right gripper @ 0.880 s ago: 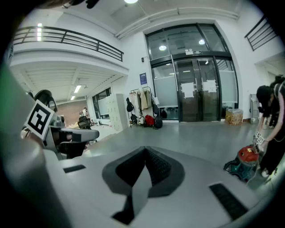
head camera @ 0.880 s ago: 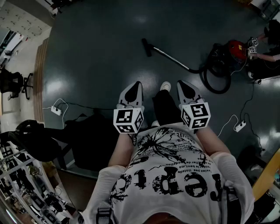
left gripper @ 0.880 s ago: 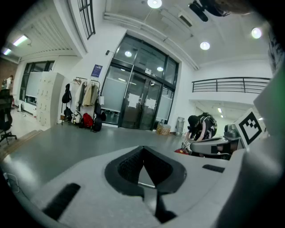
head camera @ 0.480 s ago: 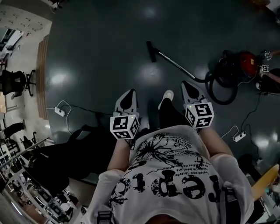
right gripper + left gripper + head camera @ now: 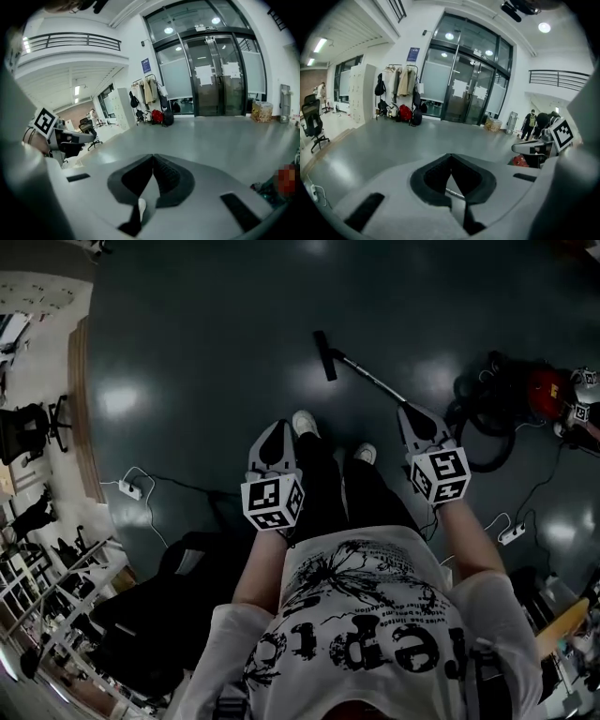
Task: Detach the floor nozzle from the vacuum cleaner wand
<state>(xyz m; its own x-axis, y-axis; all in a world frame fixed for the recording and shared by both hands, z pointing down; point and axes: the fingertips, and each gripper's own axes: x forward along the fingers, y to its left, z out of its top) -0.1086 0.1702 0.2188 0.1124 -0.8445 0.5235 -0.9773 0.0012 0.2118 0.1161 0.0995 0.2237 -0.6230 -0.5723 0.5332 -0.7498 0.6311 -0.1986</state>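
Observation:
The black floor nozzle [image 5: 323,354] lies on the dark floor, joined to the silver wand [image 5: 367,378]. The wand runs right to the black hose [image 5: 483,432] and the red vacuum body [image 5: 546,390]. My left gripper [image 5: 279,426] is held in front of the person's body, shut and empty, well short of the nozzle. My right gripper [image 5: 411,412] is also shut and empty, its tip close to the wand's near end in the head view. In the left gripper view the shut jaws [image 5: 451,157] show a bit of the wand [image 5: 454,193] behind them. The right gripper view's shut jaws [image 5: 153,158] show a white shoe [image 5: 141,206].
Power strips with cables lie on the floor at left [image 5: 131,489] and right [image 5: 511,534]. Black bags [image 5: 159,601] and an office chair [image 5: 28,427] sit to the left. Another person's hand with marker cubes [image 5: 583,399] is by the vacuum body. Glass doors [image 5: 218,79] stand far ahead.
The person has stepped forward and the feet have swapped places. The right gripper's tip now lies closer to the wand. Both grippers stayed shut.

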